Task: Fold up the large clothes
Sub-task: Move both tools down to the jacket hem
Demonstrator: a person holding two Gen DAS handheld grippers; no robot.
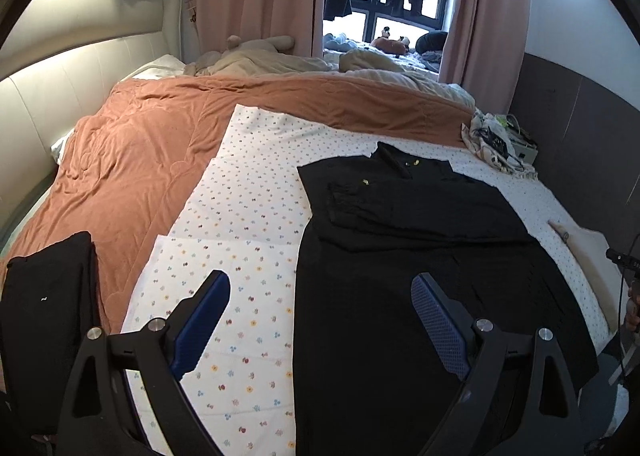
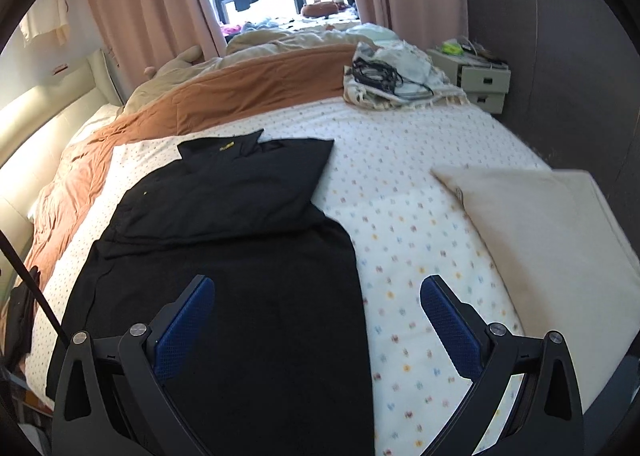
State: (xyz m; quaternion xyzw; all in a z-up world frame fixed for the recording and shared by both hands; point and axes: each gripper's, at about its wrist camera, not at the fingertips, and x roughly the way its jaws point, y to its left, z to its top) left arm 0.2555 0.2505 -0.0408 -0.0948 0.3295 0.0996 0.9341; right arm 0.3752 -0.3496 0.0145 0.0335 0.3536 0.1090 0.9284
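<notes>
Both grippers hover released above a bed, holding nothing: the left gripper (image 1: pixel 320 296) spreads its blue fingers (image 1: pixel 202 326) across the left edge of a black garment (image 1: pixel 400 256), while the right gripper (image 2: pixel 318 300) straddles the garment's right edge (image 2: pixel 248 248). Spread lengthwise on a white flower-print sheet (image 1: pixel 248 215), the garment has its collar end toward the window and its sleeves folded across the chest. An orange blanket (image 1: pixel 140 159) covers the bed's far side, where a second dark garment (image 1: pixel 48 296) rests. A cream pillow (image 2: pixel 540 223) lies to the right, near a heap of cloth and cables (image 2: pixel 392 79).
</notes>
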